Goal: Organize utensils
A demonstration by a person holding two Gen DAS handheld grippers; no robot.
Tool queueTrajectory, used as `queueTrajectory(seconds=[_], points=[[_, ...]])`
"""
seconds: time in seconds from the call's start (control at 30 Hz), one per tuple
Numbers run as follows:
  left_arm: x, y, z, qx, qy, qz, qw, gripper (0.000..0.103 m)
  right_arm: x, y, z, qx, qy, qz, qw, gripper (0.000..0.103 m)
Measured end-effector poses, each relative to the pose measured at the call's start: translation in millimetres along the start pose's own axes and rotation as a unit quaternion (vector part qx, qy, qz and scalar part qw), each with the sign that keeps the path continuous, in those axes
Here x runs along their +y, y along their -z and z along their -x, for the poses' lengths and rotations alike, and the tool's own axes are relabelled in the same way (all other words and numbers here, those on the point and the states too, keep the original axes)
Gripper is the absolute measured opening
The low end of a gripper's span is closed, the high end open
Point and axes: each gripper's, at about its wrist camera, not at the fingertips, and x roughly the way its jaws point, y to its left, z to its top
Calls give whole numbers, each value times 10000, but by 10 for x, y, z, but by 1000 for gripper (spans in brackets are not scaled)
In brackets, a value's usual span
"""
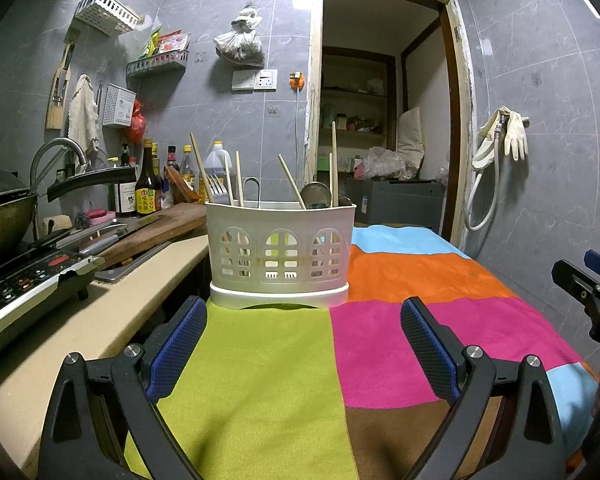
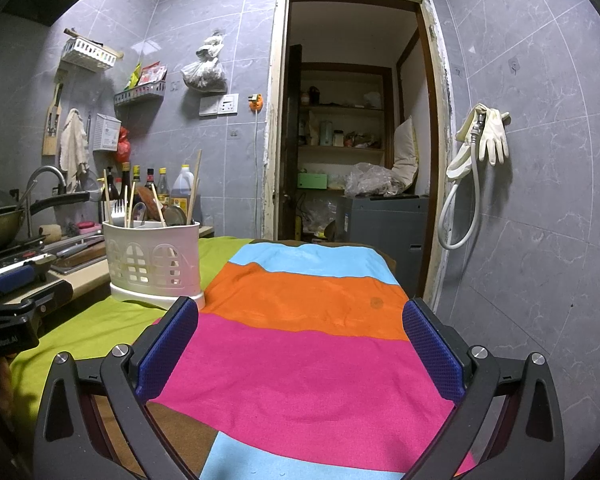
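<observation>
A white plastic utensil holder stands on the colourful patchwork cloth, straight ahead of my left gripper, which is open and empty just short of it. The holder holds several wooden chopsticks, a fork and a metal spoon. In the right wrist view the holder is at the left, with the fork and chopsticks sticking up. My right gripper is open and empty above the pink and orange patches.
A counter at the left carries an induction cooker, a wok, a cutting board with a knife and sauce bottles. A doorway lies behind the table. The right gripper shows at the left wrist view's right edge.
</observation>
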Motion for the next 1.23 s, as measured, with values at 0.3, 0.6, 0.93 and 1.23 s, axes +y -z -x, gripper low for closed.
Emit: queueTrajectory(seconds=[0.3, 0.6, 0.93, 1.23], points=[[38, 79, -14, 32, 9, 13, 10000, 95, -1, -1, 0, 11, 0, -3, 10000, 103], [31, 113, -67, 177, 46, -39, 9998, 95, 0, -2, 2, 15, 3, -4, 10000, 103], [41, 126, -100, 214, -92, -23, 9997, 95, -6, -7, -3, 11, -2, -1, 10000, 103], [48, 117, -106, 245, -99, -6, 9997, 95, 1, -7, 1, 12, 3, 3, 10000, 103]])
